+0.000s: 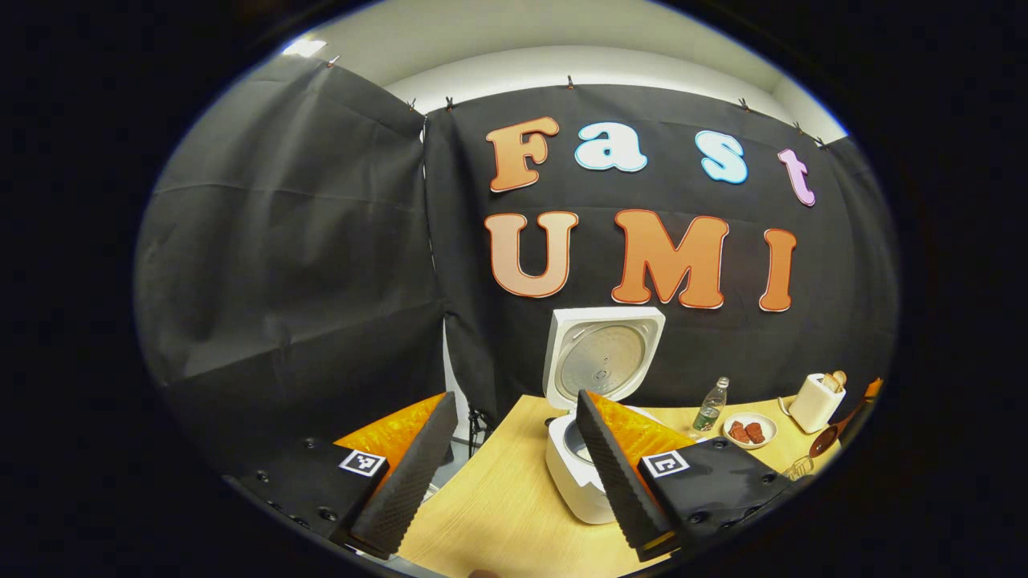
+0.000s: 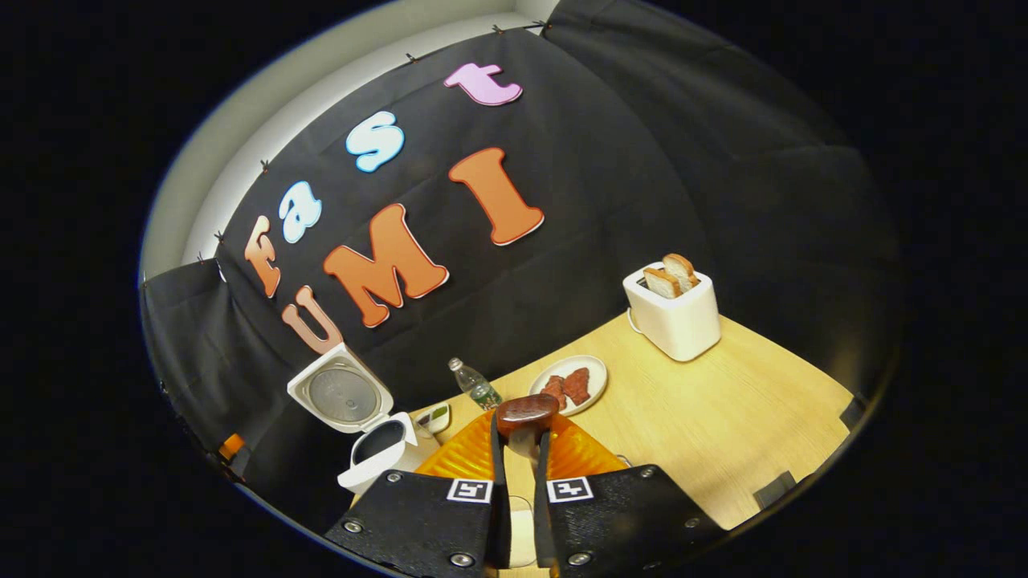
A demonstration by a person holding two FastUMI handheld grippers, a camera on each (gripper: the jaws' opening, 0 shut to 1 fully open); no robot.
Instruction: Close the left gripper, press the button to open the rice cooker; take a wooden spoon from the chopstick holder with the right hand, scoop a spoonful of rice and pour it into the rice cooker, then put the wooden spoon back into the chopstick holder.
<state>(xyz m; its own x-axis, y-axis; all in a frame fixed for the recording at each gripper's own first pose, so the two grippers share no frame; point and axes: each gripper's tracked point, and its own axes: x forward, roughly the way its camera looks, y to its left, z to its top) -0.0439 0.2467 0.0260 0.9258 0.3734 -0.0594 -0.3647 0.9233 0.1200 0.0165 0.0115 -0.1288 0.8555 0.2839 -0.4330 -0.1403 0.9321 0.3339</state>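
Note:
The white rice cooker point(image 1: 572, 482) stands on the wooden table with its lid point(image 1: 602, 357) swung up and the inner pot showing. My left gripper point(image 1: 514, 401) hovers before it, open wide, with nothing between its fingers; its right finger point(image 1: 618, 474) covers part of the cooker. In the right gripper view my right gripper point(image 2: 520, 429) is shut on the handle of the dark wooden spoon point(image 2: 526, 409), whose bowl sticks out past the fingertips. Whether the spoon holds rice is hidden. The rice cooker point(image 2: 377, 449) sits to the left of it, lid point(image 2: 341, 393) raised. The wooden spoon point(image 1: 827, 437) also appears at far right.
A water bottle point(image 2: 478, 387), a plate of red meat slices point(image 2: 570, 385) and a white toaster point(image 2: 675, 313) with two bread slices stand along the back of the table point(image 2: 723, 417). A small white container point(image 2: 434, 416) sits beside the cooker. The table's left edge point(image 1: 474, 457) is near the cooker.

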